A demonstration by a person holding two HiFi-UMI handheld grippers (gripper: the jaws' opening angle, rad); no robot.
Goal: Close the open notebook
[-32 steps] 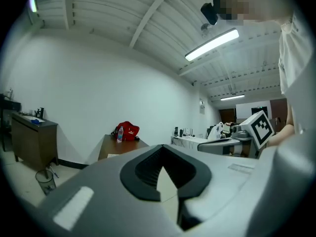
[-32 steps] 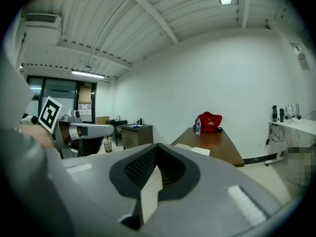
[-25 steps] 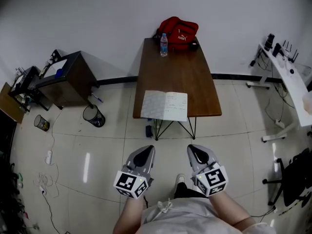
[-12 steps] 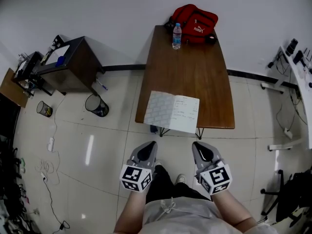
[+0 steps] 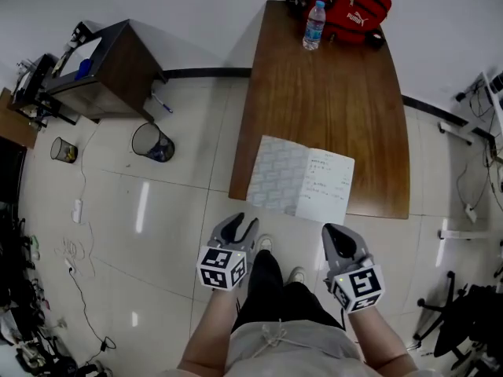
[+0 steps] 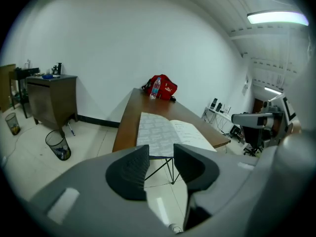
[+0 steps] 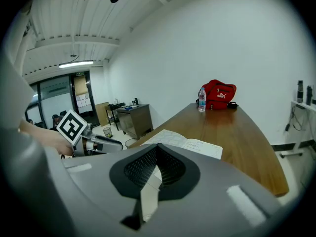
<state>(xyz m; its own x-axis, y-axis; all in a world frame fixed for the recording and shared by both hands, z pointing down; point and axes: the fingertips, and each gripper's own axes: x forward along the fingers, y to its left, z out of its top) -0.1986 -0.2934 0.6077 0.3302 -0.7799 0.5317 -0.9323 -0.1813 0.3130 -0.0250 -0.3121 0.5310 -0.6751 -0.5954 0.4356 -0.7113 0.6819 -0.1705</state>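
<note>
The open notebook [image 5: 300,181], white pages with handwriting on the right-hand leaf, lies flat at the near edge of the long brown wooden desk [image 5: 330,93], its lower edge apparently overhanging slightly. Nearest the person, the left gripper [image 5: 238,225] has its jaws opening with nothing between them; the right gripper [image 5: 339,234] has its jaws pressed together and empty. Both grippers are short of the desk and well apart from the notebook, which lies ahead of and between them. The step in hand is judged to be the approach. Bring the spread left jaws to the outer edge of the left leaf, pinch only that leaf, and fold it over the spine; use the right gripper to steady the right leaf. Farther off stand a clear plastic water bottle [image 5: 313,25] and a red fabric bag [image 5: 350,10].
</note>
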